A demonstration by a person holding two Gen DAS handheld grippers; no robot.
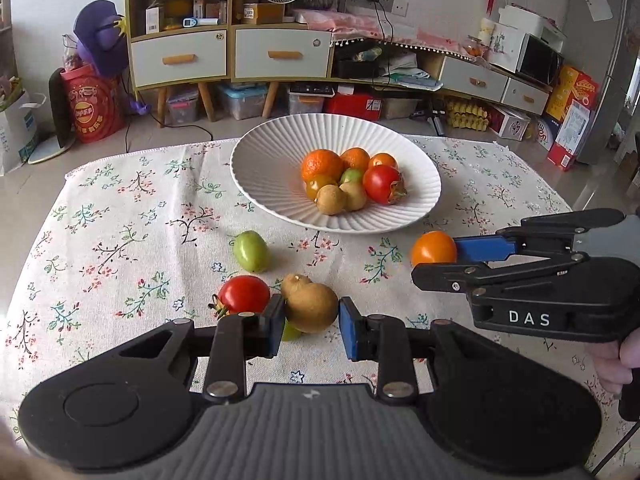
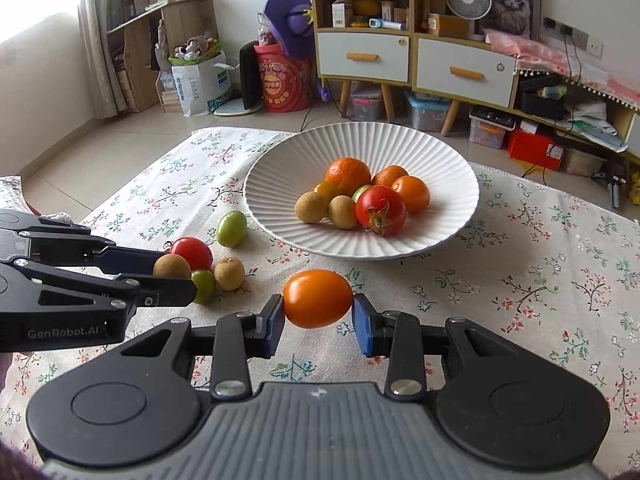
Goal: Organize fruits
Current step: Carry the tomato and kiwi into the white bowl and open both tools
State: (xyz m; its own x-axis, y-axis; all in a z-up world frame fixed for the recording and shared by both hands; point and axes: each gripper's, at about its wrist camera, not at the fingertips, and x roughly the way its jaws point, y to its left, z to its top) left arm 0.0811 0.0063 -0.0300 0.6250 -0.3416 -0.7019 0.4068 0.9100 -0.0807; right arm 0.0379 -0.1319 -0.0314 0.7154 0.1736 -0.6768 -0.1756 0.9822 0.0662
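A white ribbed plate (image 1: 272, 148) (image 2: 452, 152) holds several fruits: oranges, tomatoes, longans and a green one. My left gripper (image 1: 311, 322) (image 2: 176, 276) is shut on a brown longan (image 1: 314, 307) (image 2: 172, 267). My right gripper (image 2: 318, 312) (image 1: 440, 264) is shut on an orange tomato (image 2: 318, 298) (image 1: 433, 248), near the plate's front edge. On the cloth lie a red tomato (image 1: 244, 294) (image 2: 192, 252), a green fruit (image 1: 251, 251) (image 2: 231, 228), a second longan (image 2: 229, 273) and a small green fruit (image 1: 290, 332) (image 2: 203, 286).
The table has a floral cloth (image 1: 120, 220) (image 2: 540, 280). Beyond its far edge are the floor, shelves with drawers (image 1: 180, 56), storage boxes and a red bucket (image 1: 94, 108).
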